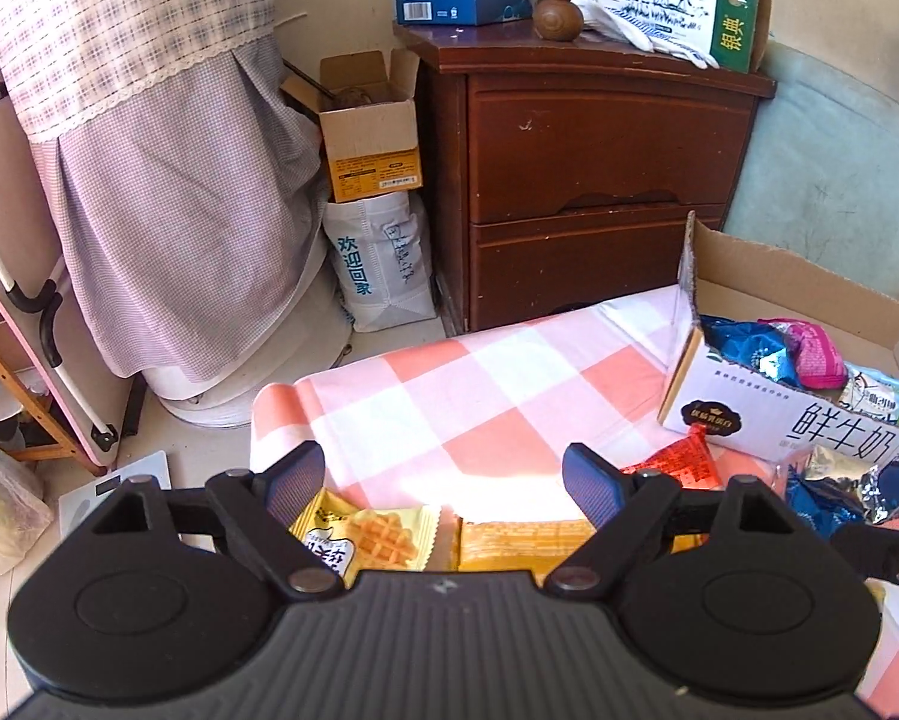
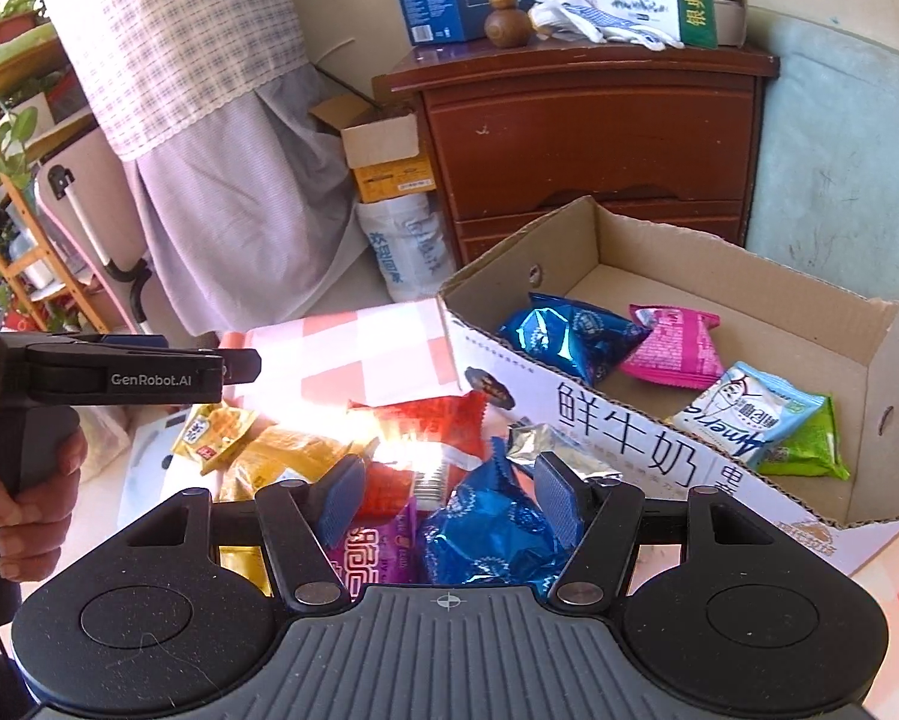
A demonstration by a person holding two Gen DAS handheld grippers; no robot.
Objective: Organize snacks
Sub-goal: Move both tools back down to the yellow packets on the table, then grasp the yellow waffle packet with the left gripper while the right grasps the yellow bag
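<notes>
Looking at the snacks first: they're small shiny pillow packs, and the landmark is the open cardboard milk box (image 2: 677, 450) with big Chinese letters on its white front wall. Inside the box sit a blue foil pack (image 2: 569, 330), a pink one (image 2: 674, 348), a pale blue-and-white one (image 2: 749, 405) and a green one (image 2: 803, 450). Just in front of the box, on the pink-and-white checked cloth (image 1: 479, 396), the loose pile: a red pack (image 2: 431, 420), a blue foil pack (image 2: 491, 534), a purple one (image 2: 377, 552), a crumpled silver wrapper (image 2: 539, 438) and a few yellow packs (image 2: 215, 426) further left of the box.

The right tool (image 2: 449, 495) sits over that pile with its jaws at a middling gap, the blue foil pack lying between the pads. I can't tell whether the pads actually press on it.

The left tool (image 1: 443, 483) is spread wide with nothing gripped, off to the left of the box over a yellow waffle pack (image 1: 365, 534) and an orange-yellow pack (image 1: 509, 543).

View differences: only the right wrist camera looks down into the box, and it also catches the left tool from the side with the hand (image 2: 29, 498) on its grip. The left wrist camera shows the waffle picture up close and only the box's near corner. Both show the dark wooden nightstand (image 1: 599, 180) behind the box.
</notes>
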